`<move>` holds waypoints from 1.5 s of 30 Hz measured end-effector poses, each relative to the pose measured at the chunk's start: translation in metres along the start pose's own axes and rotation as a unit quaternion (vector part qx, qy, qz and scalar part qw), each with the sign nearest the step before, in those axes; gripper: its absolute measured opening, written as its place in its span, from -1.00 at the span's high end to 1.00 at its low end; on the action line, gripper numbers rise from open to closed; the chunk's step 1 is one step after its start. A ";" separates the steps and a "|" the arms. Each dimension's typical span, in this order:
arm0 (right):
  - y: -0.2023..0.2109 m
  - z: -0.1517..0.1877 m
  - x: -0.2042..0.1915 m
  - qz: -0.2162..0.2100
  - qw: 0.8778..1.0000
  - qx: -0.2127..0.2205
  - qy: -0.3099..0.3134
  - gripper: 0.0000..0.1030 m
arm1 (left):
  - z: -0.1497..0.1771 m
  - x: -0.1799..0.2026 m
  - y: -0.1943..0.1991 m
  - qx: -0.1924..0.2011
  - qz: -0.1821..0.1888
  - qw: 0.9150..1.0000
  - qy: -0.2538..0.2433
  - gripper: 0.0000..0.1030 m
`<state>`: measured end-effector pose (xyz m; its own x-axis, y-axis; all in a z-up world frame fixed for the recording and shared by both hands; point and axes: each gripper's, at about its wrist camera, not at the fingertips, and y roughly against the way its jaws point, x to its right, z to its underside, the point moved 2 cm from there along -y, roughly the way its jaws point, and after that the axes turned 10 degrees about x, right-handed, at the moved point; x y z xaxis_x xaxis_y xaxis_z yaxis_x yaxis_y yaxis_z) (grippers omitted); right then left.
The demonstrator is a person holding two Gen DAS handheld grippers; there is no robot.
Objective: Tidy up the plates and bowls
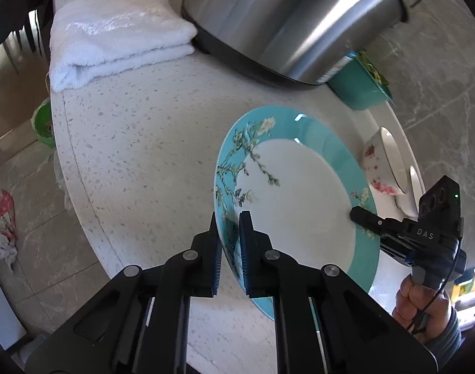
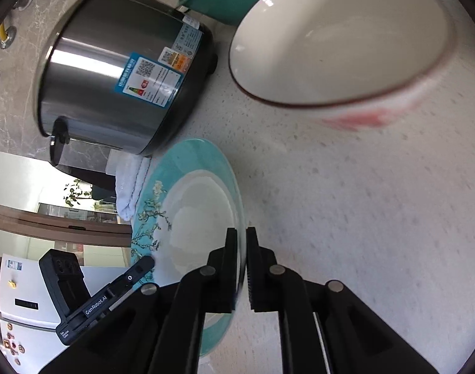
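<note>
Both claws grasp the plate [image 1: 299, 199] by opposite rims: left claw [image 1: 230, 249], right claw [image 2: 242, 268]. Its lower edge is hidden behind the fingers; whether it clears the desk [image 1: 137, 155] is unclear. It is white with a teal floral border. Beyond, a blurred bowl [image 2: 340, 40], cooker [image 1: 287, 21], towel [image 1: 112, 31].
</note>
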<state>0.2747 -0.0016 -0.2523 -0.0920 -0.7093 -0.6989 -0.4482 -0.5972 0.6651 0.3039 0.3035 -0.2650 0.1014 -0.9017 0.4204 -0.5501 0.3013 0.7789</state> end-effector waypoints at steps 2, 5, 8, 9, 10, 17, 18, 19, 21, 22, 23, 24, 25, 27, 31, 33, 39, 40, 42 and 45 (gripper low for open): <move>0.010 0.005 0.000 0.000 1.000 0.006 0.001 0.82 | 0.006 0.005 0.004 -0.002 0.004 1.000 -0.004 0.84; 0.022 0.014 0.001 0.010 1.000 0.012 0.013 0.81 | 0.018 0.013 0.010 -0.005 0.009 1.000 -0.012 0.84; 0.034 0.023 0.006 0.012 1.000 0.018 0.014 0.81 | 0.031 0.021 0.020 -0.010 0.018 1.000 -0.023 0.84; 0.038 0.025 0.008 0.012 1.000 0.022 0.013 0.81 | 0.035 0.025 0.022 -0.010 0.021 0.999 -0.027 0.84; 0.044 0.028 0.009 0.014 0.999 0.027 0.016 0.81 | 0.040 0.030 0.025 -0.010 0.024 0.999 -0.032 0.84; 0.092 0.038 0.008 0.011 0.997 0.069 0.038 0.79 | 0.060 0.065 0.052 0.003 0.049 0.997 -0.054 0.84; 0.099 0.039 0.008 0.011 0.996 0.074 0.041 0.79 | 0.061 0.073 0.059 0.007 0.055 0.997 -0.061 0.84; 0.110 0.041 0.008 0.012 0.996 0.082 0.045 0.79 | 0.063 0.078 0.066 0.011 0.059 0.996 -0.068 0.84; 0.129 0.046 0.006 0.011 0.994 0.097 0.050 0.79 | 0.068 0.093 0.082 0.016 0.073 0.994 -0.080 0.84; 0.141 0.049 0.007 0.010 0.993 0.105 0.049 0.78 | 0.070 0.099 0.087 0.018 0.077 0.993 -0.087 0.84; 0.152 0.051 0.009 0.010 0.992 0.112 0.051 0.78 | 0.073 0.105 0.093 0.019 0.083 0.992 -0.094 0.84; 0.166 0.055 0.010 0.011 0.991 0.121 0.053 0.78 | 0.078 0.115 0.100 0.020 0.090 0.990 -0.106 0.84; 0.175 0.059 0.012 0.012 0.990 0.127 0.053 0.78 | 0.083 0.122 0.105 0.021 0.096 0.989 -0.113 0.84; 0.197 0.069 0.017 0.015 0.989 0.140 0.051 0.77 | 0.096 0.137 0.116 0.018 0.106 0.986 -0.131 0.84; 0.234 0.097 0.031 0.032 0.986 0.156 0.052 0.75 | 0.124 0.160 0.131 0.006 0.121 0.979 -0.162 0.83; 0.244 0.113 0.039 0.043 0.985 0.159 0.052 0.75 | 0.141 0.172 0.134 -0.004 0.127 0.976 -0.177 0.83; 0.255 0.159 0.071 0.072 0.985 0.149 0.038 0.73 | 0.193 0.180 0.126 -0.043 0.116 0.969 -0.212 0.81; 0.254 0.165 0.076 0.079 0.985 0.146 0.039 0.73 | 0.200 0.181 0.124 -0.046 0.114 0.968 -0.218 0.81; 0.252 0.175 0.083 0.089 0.985 0.144 0.046 0.73 | 0.212 0.183 0.121 -0.051 0.107 0.965 -0.234 0.80; 0.249 0.188 0.093 0.100 0.984 0.140 0.052 0.73 | 0.226 0.181 0.117 -0.056 0.100 0.961 -0.250 0.79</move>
<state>-0.0127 -0.1460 -0.2010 -0.1176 -0.8456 -0.5207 -0.6589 -0.3259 0.6780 0.0706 0.1052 -0.2025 -0.4237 -0.8505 0.3116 -0.4221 0.4898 0.7629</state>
